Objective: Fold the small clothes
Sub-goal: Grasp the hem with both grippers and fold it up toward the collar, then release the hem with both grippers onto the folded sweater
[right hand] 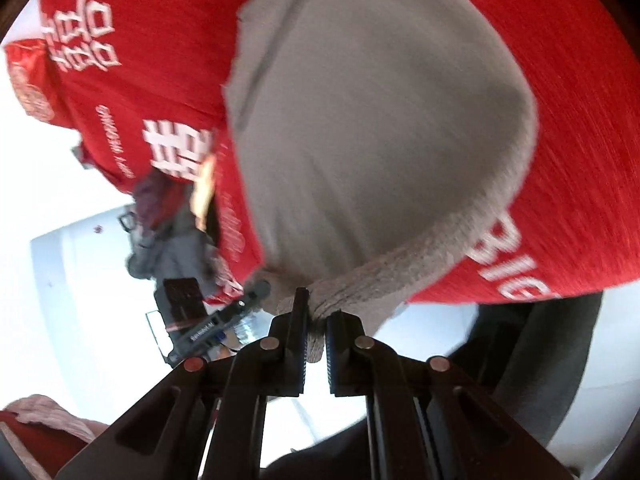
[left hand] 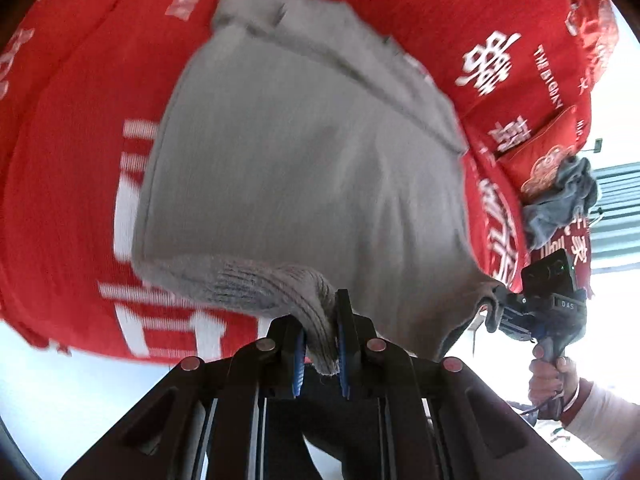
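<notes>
In the left wrist view, the left gripper (left hand: 322, 332) pinched the ribbed hem of a grey knit garment (left hand: 304, 160) between its blue pads (left hand: 343, 344). The garment spread out ahead over a red printed cloth (left hand: 80, 140). At the right edge, the right gripper (left hand: 498, 310) gripped the hem's other corner, the person's hand (left hand: 554, 380) wrapped around its handle. A crumpled blue-grey cloth (left hand: 560, 204) lay beyond.

In the right wrist view, the right gripper (right hand: 316, 336) clamped the ribbed hem, jaws nearly together. The left gripper (right hand: 256, 292) held the same edge just beside it, angled in from the lower left.
</notes>
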A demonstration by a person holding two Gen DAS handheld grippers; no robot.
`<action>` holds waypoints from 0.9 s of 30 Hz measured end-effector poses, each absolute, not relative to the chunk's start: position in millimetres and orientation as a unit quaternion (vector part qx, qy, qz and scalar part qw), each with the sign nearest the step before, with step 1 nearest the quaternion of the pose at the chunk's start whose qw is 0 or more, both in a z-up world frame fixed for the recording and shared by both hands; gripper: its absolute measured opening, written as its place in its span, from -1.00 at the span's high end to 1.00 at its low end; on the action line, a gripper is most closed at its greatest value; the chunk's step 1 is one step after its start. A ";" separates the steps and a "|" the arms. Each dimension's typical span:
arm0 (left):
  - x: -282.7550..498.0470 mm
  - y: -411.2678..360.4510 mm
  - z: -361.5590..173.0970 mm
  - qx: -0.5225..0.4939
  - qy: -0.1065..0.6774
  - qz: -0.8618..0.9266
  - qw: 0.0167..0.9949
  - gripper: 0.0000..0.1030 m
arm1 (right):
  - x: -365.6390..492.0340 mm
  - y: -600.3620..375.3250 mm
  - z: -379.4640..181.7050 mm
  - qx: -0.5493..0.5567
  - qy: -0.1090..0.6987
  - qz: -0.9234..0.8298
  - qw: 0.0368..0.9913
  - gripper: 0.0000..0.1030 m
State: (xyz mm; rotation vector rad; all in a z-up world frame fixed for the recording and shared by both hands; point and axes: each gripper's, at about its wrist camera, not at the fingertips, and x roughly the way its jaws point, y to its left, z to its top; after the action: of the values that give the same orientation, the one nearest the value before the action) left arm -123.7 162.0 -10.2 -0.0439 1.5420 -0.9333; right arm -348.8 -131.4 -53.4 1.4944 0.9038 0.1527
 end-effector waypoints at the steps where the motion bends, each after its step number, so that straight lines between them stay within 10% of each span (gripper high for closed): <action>1: -116.3 157.7 -5.9 -0.023 0.667 -0.407 0.623 0.73 | -347.0 -134.6 -47.8 0.657 0.386 0.070 0.644 0.84; 27: 120.3 -10.0 35.1 -0.020 0.554 -0.346 0.756 0.73 | -135.5 -353.6 18.9 0.605 0.320 0.101 0.722 0.84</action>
State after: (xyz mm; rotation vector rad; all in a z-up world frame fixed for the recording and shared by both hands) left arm 120.3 -10.0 35.1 -0.0435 1.2087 -0.7551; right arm -135.5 -353.6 18.9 1.3367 0.7058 0.2230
